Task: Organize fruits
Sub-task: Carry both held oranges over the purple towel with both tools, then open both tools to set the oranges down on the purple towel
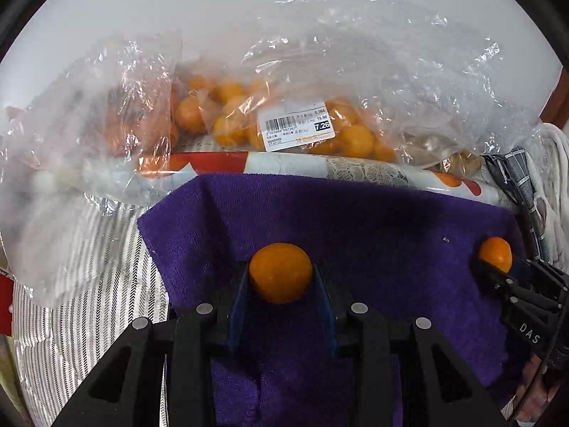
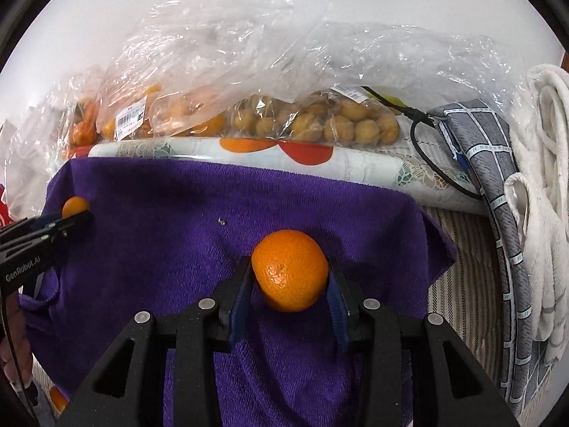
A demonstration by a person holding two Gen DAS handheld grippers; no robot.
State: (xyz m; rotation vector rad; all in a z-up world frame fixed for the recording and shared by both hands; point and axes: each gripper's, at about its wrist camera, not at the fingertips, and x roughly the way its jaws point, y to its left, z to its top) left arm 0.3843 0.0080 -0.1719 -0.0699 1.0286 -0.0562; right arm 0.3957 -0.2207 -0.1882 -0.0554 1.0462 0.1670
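My left gripper (image 1: pixel 281 274) is shut on a small orange fruit (image 1: pixel 280 272) over the purple towel (image 1: pixel 373 220). My right gripper (image 2: pixel 290 272) is shut on a larger orange (image 2: pixel 290 270) over the same towel (image 2: pixel 160 206). Each gripper shows in the other's view: the right one (image 1: pixel 492 261) with its orange (image 1: pixel 496 253) at the towel's right edge, the left one (image 2: pixel 76 215) with its fruit (image 2: pixel 74 205) at the towel's left edge. Behind the towel lie clear plastic bags: small orange fruits (image 1: pixel 227 114) with a price label (image 1: pixel 297 128), and tan round fruits (image 2: pixel 338 122).
A rolled flowered cloth (image 2: pixel 284 156) lies between the towel and the bags. A grey checked cloth (image 2: pixel 498 195), a white rope bag (image 2: pixel 544 178) and a black cable (image 2: pixel 423 149) are at the right. Striped fabric (image 1: pixel 89 284) lies under the towel. A white wall stands behind.
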